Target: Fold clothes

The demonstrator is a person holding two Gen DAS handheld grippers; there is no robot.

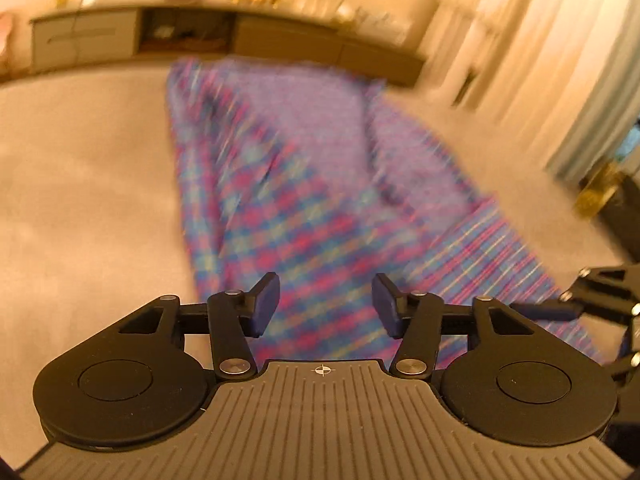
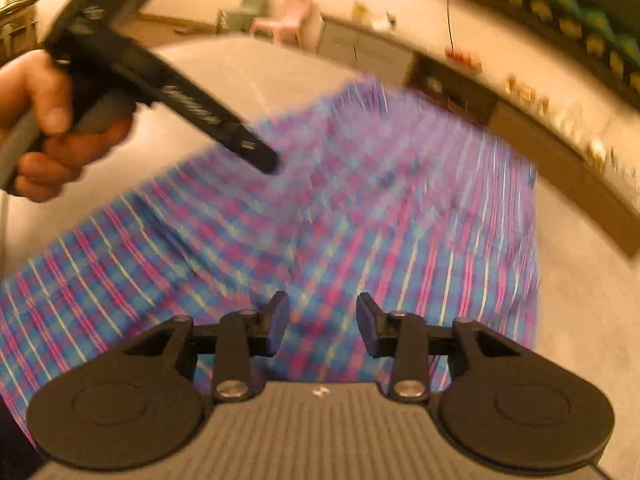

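A blue, pink and purple plaid garment [image 1: 304,184] lies spread on a pale surface [image 1: 88,184], partly folded over itself; it is blurred by motion. My left gripper [image 1: 325,305] is open and empty, just above the garment's near edge. In the right wrist view the same garment [image 2: 360,208] fills the middle. My right gripper [image 2: 322,326] is open and empty above it. The left gripper's body [image 2: 168,88], held by a hand [image 2: 44,120], shows at upper left there. Part of the right gripper [image 1: 600,296] shows at the right edge of the left wrist view.
A long low cabinet [image 1: 240,36] with small items on top runs along the far side. Pale curtains [image 1: 552,60] hang at the right. A pink chair [image 2: 288,20] and a green one [image 2: 244,10] stand far back.
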